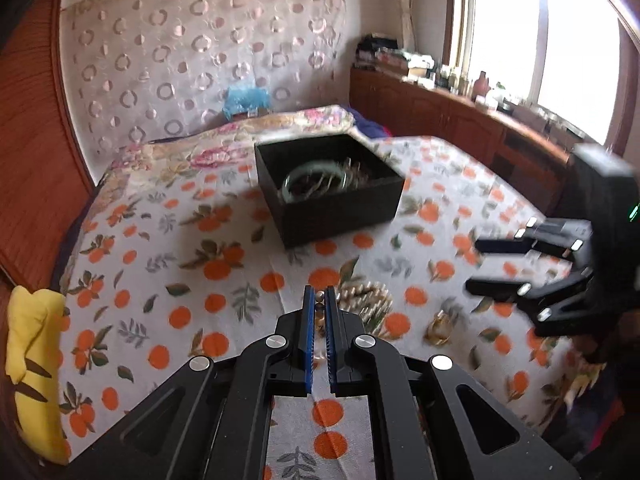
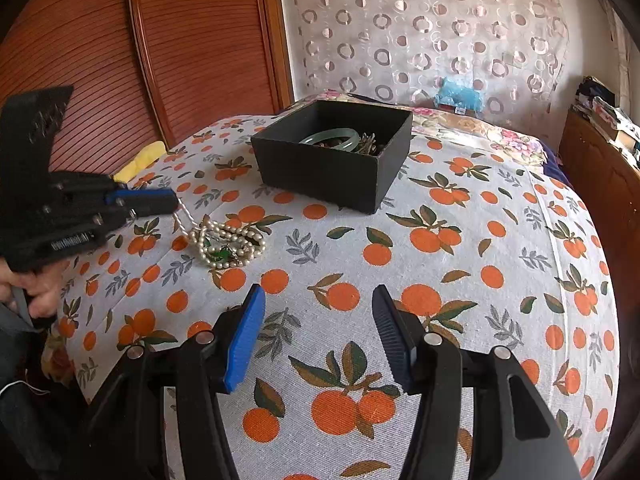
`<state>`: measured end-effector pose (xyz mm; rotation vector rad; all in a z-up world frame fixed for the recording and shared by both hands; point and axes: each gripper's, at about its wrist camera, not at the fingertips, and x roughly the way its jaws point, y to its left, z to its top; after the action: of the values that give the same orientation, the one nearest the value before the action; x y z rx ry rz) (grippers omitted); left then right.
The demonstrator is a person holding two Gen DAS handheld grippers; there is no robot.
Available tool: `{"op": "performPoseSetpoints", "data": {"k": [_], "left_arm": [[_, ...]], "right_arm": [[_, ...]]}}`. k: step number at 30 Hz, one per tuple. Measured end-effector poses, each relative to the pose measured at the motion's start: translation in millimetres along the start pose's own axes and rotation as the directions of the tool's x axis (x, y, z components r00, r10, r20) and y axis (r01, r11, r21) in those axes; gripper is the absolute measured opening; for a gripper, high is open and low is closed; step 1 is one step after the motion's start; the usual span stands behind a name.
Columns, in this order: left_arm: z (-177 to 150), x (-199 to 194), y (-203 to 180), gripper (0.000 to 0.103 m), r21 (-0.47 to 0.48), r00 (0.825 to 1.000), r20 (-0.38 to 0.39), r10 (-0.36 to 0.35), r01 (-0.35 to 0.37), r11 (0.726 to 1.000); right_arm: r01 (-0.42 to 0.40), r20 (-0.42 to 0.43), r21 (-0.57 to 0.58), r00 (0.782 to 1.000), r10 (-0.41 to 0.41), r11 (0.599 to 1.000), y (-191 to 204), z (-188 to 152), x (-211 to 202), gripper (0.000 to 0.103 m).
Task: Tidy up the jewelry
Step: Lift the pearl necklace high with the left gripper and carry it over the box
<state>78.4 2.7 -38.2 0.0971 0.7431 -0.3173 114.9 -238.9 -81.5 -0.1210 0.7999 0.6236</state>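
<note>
The left gripper (image 1: 319, 300), fingers pinching a limp, slippery pearl necklace (image 2: 228, 244) strand, is taking it near the bedspread's (image 2: 460, 280) left edge; right gripper (image 2: 318, 336) is hovering spread, empty.

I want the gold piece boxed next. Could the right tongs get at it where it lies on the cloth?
Probably yes. The right tongs are open and empty, the gold piece lies bare on the cloth close below them, and nothing stands between. The left tongs, shut on the pearl necklace, are off to the side.
</note>
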Motion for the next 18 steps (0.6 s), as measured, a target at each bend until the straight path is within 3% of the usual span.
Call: {"op": "performPoseSetpoints", "data": {"k": [15, 18], "left_arm": [[73, -69, -3, 0.004, -0.005, 0.98, 0.193, -0.039, 0.041, 0.999], [87, -85, -3, 0.004, 0.008, 0.972, 0.236, -0.014, 0.012, 1.0]], "right_arm": [[-0.031, -0.003, -0.001, 1.0, 0.031, 1.0, 7, 13, 6, 0.058], [-0.048, -0.007, 0.002, 0.999, 0.048, 0.999, 10, 19, 9, 0.051]]}}
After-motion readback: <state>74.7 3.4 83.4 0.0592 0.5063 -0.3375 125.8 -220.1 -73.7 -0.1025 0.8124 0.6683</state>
